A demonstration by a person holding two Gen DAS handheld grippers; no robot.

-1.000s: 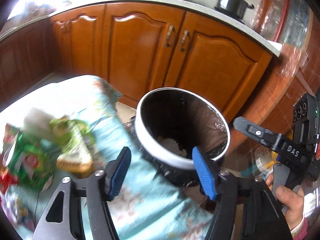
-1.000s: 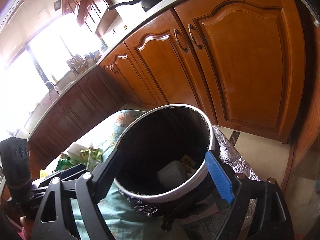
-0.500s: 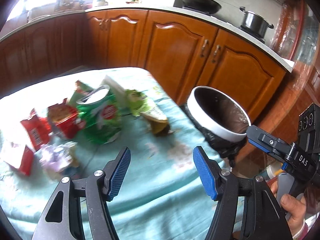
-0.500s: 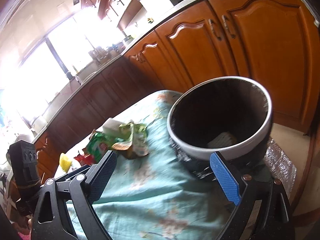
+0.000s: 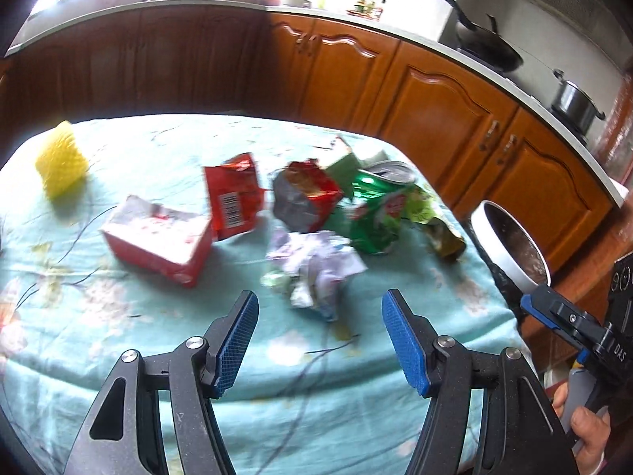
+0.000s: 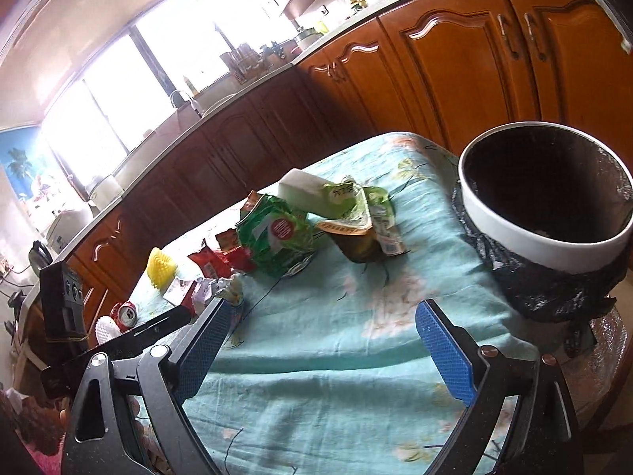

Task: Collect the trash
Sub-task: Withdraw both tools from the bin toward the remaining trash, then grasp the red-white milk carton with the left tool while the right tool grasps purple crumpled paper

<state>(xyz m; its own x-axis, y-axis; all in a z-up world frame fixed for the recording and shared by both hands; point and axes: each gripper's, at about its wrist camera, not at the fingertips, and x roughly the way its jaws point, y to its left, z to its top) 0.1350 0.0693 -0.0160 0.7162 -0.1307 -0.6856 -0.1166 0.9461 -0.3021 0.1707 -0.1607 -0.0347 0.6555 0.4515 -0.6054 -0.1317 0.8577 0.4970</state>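
Observation:
Trash lies on a table with a light blue flowered cloth [image 5: 118,316]: a crumpled paper wad [image 5: 316,265], a red and white carton [image 5: 158,241], a red packet [image 5: 233,194], a crumpled red and silver wrapper [image 5: 304,198], a green bag [image 5: 376,213] and a brown cup [image 5: 445,237]. My left gripper [image 5: 320,340] is open and empty, just short of the paper wad. My right gripper [image 6: 332,348] is open and empty above the cloth, left of the white-rimmed bin [image 6: 546,198] with a black liner. The green bag [image 6: 277,237] and the brown cup [image 6: 352,237] also show in the right wrist view.
A yellow ridged thing [image 5: 61,162] stands at the table's far left. Wooden cabinets [image 5: 435,118] run behind the table, with a wok [image 5: 486,47] and a pot [image 5: 573,99] on the counter. A red can [image 6: 124,314] lies at the table's left end.
Both grippers have swung left, away from the bin and toward the trash on the table. The left gripper now faces the paper wad. Both stay open and empty.

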